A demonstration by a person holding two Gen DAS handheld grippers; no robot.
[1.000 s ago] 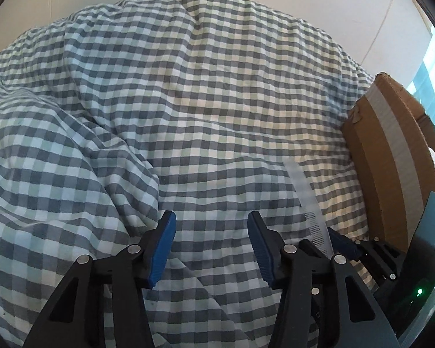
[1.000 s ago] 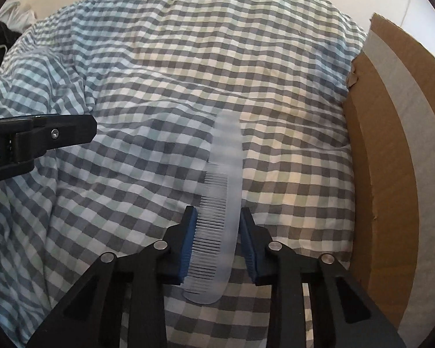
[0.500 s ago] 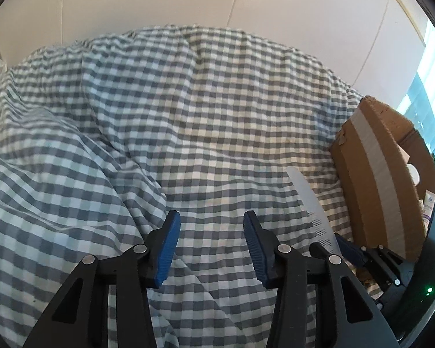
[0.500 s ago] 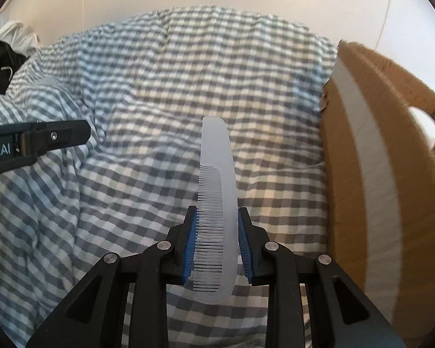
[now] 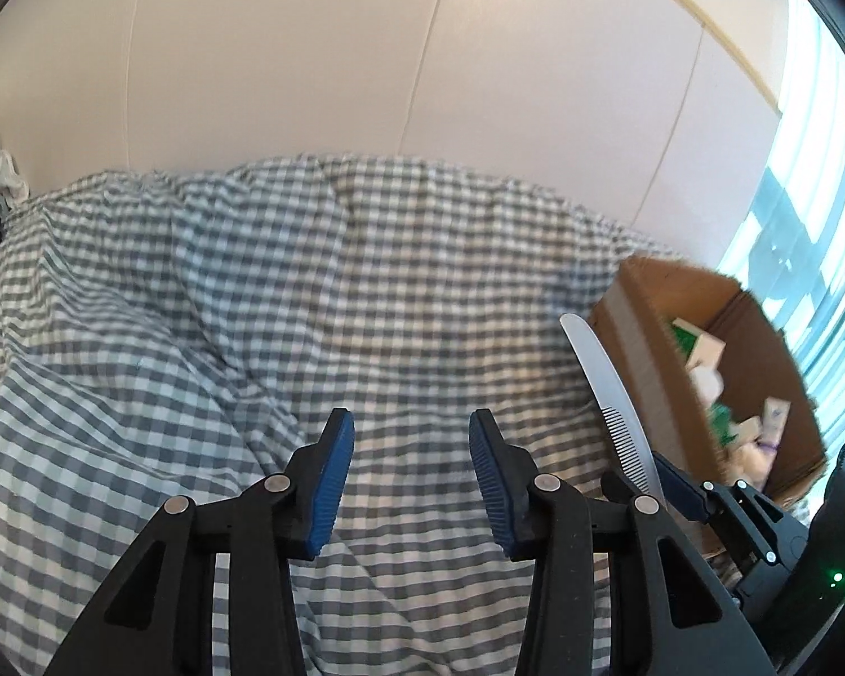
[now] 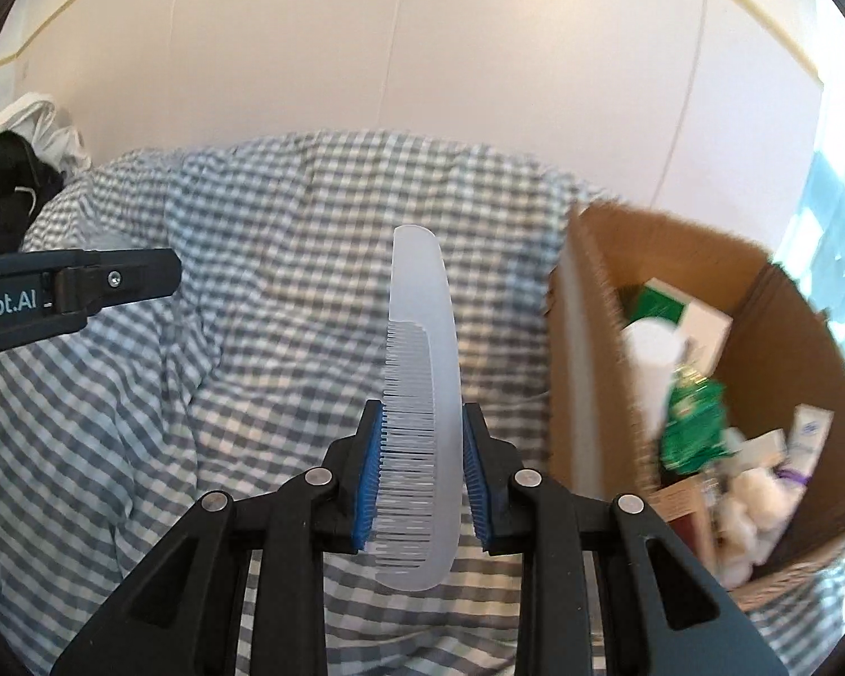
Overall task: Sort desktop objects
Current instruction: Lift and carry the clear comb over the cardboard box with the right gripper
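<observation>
**Comb pinched above the checked cloth**

A translucent white plastic comb [image 6: 419, 394] is pinched at its toothed end between the blue pads of the right gripper [image 6: 422, 467], its plain handle pointing toward 12 o'clock, clear of the grey-and-white checked cloth [image 6: 265, 293]. At 3 o'clock of the comb an open brown cardboard box [image 6: 583, 349] is seen, in which green packets, white cartons and cotton balls lie. At 9 o'clock the left gripper [image 5: 405, 479] is held over the cloth with its fingers spread and nothing between them. In the left wrist view the comb [image 5: 608, 377] is seen just beside the box [image 5: 636, 338].
</observation>
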